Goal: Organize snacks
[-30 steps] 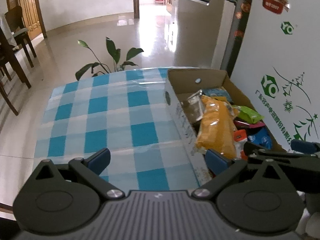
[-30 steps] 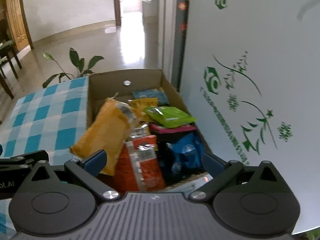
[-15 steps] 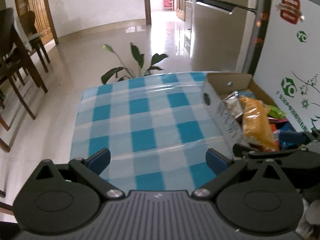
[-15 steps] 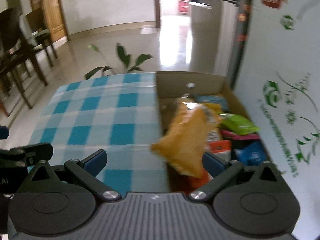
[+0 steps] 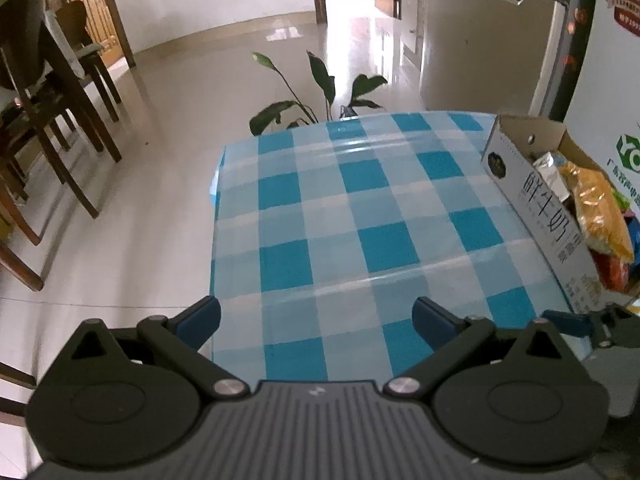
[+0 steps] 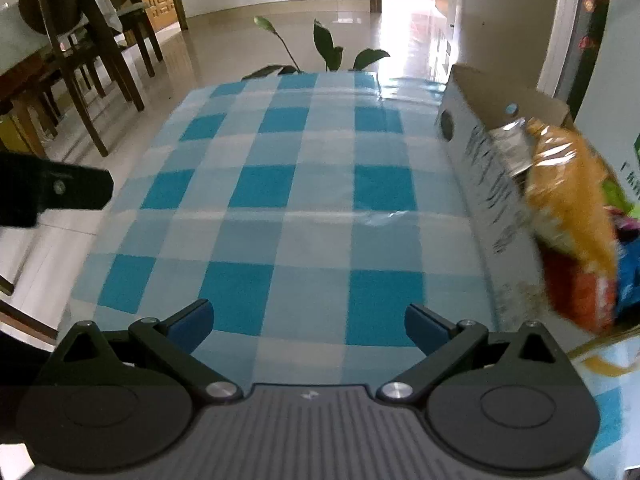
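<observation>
While both tools are hovering over the near edge of the table, the left gripper [image 5: 316,316] is holding its blue-tipped jaws spread wide with nothing between them, and the right gripper [image 6: 308,322] is doing the same, wide open and gripping nothing. Part of the right gripper is showing at the right edge of the left wrist view, and a dark piece of the left one is poking in at the left edge of the right wrist view.

Beyond the fingers, the blue and white checked tablecloth [image 5: 360,216] is lying smooth and bare across the table, with a sheen of clear plastic over it.

At the right side of the table a cardboard box [image 5: 548,216] is sitting with its printed long wall facing the cloth. The snacks are resting inside it: an orange bag [image 6: 568,200] is leaning up above the rim of the box, with a silvery packet [image 6: 514,144] just beside it toward the far end, and red [image 5: 610,270], blue [image 6: 630,276] and green packets are lying lower down behind it. In the right wrist view the bag is looking blurred.

Right of the box a white panel with green print [image 5: 608,128] is standing upright. Past the far table edge a leafy plant [image 5: 320,88] is rising from the shiny tiled floor, dark wooden chairs [image 5: 52,92] are standing at the left, and a doorway is glowing at the far end.
</observation>
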A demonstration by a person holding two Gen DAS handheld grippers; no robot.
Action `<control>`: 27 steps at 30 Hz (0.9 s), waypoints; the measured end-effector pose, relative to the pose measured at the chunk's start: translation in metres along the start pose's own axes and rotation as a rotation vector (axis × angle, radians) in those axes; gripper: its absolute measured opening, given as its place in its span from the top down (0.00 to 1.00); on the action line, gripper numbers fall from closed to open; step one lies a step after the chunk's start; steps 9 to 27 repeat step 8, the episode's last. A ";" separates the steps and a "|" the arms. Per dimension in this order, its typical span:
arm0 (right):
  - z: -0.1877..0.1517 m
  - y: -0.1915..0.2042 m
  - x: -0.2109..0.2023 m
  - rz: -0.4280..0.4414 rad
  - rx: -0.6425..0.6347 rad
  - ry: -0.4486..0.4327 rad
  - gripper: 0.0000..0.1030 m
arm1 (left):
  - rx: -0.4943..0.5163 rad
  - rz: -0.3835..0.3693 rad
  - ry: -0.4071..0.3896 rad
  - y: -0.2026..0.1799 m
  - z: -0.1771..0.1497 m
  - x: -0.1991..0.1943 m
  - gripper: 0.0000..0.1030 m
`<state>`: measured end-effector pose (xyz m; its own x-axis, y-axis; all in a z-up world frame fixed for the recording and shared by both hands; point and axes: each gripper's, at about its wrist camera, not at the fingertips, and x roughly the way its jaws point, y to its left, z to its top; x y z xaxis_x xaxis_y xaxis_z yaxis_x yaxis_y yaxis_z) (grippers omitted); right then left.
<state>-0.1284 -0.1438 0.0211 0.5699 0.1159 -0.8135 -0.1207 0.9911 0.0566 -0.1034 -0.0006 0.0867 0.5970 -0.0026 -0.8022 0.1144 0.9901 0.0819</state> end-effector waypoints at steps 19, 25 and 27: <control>-0.013 0.027 0.037 -0.009 -0.123 -0.039 0.00 | 0.022 -0.026 0.026 0.004 -0.006 0.022 0.01; -0.013 0.027 0.037 -0.009 -0.123 -0.039 0.00 | 0.022 -0.026 0.026 0.004 -0.006 0.022 0.01; -0.013 0.027 0.037 -0.009 -0.123 -0.039 0.00 | 0.022 -0.026 0.026 0.004 -0.006 0.022 0.01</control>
